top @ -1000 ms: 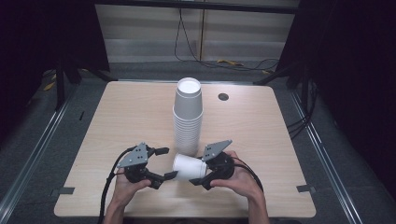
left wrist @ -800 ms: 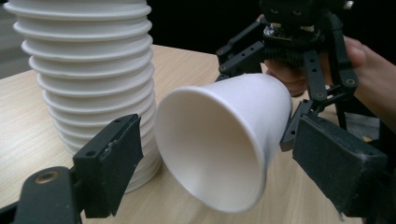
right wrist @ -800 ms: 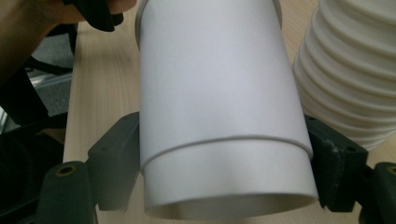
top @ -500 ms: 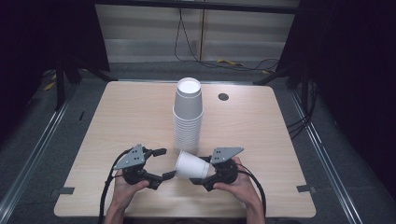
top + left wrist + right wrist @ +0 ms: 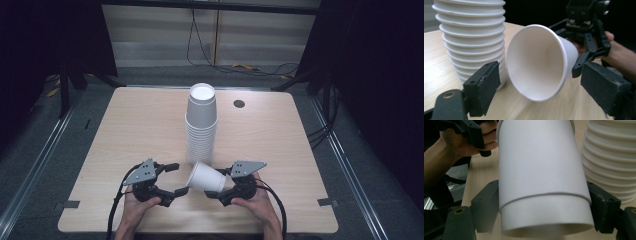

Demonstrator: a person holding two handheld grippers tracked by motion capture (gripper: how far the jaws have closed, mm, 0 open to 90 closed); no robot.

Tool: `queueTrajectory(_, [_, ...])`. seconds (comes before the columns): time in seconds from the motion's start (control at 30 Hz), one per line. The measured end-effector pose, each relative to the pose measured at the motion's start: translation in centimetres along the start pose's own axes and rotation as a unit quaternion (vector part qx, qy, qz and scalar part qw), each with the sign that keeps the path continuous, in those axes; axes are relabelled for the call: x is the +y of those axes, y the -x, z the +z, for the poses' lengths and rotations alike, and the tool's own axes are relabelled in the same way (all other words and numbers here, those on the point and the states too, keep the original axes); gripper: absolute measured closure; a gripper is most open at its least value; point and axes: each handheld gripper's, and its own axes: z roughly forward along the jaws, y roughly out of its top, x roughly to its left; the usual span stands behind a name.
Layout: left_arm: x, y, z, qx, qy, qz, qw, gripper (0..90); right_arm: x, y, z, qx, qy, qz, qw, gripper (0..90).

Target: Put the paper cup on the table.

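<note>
The right tongs (image 5: 226,184) clamped a paper cup (image 5: 206,177) sideways, mouth toward nine o'clock; the left tongs (image 5: 172,181) gaped, seemingly awaiting a handover.

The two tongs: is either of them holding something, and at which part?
The right tongs hold a single paper cup on its side, jaws clamped on its wall near the base. The left tongs are open and hold nothing.
</note>
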Motion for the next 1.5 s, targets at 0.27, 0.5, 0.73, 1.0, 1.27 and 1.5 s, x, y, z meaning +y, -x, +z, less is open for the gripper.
queueTrajectory(0.27, [0.0,0.0,0.2,-0.001,0.004,-0.007,1.0,15.6,-0.3,0.0,0.1,0.014,0.028,0.003,0.9995,21.8])
queueTrajectory(0.5, [0.1,0.2,0.5,-0.006,0.009,-0.013,0.9999,15.5,-0.3,0.0,0.2,0.027,0.057,0.002,0.998,21.8])
queueTrajectory(0.73, [0.0,0.2,0.9,-0.013,0.007,-0.014,0.9998,13.9,-0.4,-0.3,0.1,0.044,0.076,0.001,0.9961,21.9])
queueTrajectory(1.0, [-0.1,0.3,1.6,-0.011,-0.004,-0.019,0.9997,0.0,-0.4,-0.4,0.3,0.062,0.085,0.001,0.9945,22.0])
queueTrajectory(1.27, [0.1,0.3,2.2,-0.024,-0.019,-0.005,0.9995,0.0,-0.6,-0.4,0.7,0.069,0.081,-0.002,0.9943,22.0])
queueTrajectory(1.5, [0.2,0.2,2.2,-0.042,-0.004,-0.01,0.999,0.0,-0.3,-0.6,0.8,0.074,0.077,-0.012,0.9942,22.0])
